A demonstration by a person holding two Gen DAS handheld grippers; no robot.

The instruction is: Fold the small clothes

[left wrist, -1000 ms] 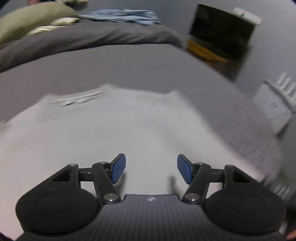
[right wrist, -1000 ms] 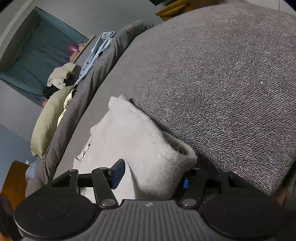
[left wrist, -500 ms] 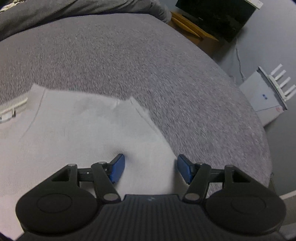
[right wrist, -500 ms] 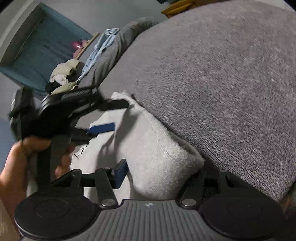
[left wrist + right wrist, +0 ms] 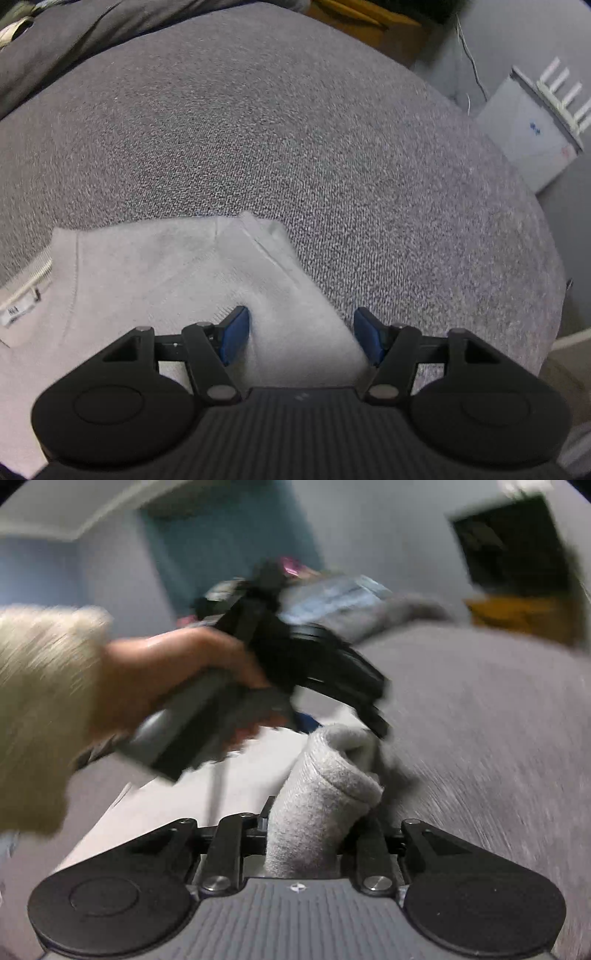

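A small pale grey sweater [image 5: 166,273] lies flat on the grey bed cover [image 5: 332,147], its collar and label at the left. My left gripper [image 5: 301,332] points steeply down over the sweater's right edge, open, with the folded sleeve strip between its blue pads [image 5: 236,332] but untouched. In the right wrist view a bunched fold of the sweater [image 5: 325,782] rises between the jaws of my right gripper [image 5: 314,819], which are closing and pinch it. Cloth hides the right pads. A hand [image 5: 166,672] with a pale fuzzy sleeve holds the left gripper just beyond the fold.
The bed's rounded edge falls away at the right, where a white box with antennas [image 5: 532,136] stands on the floor. A wooden stand [image 5: 362,18] and dark screen [image 5: 509,542] stand behind the bed. Heaped clothes [image 5: 332,590] lie at its far end.
My left gripper slid right across the sweater to its right edge and tipped downward. My right gripper rolled, rose a little and narrowed onto the bunched fold.
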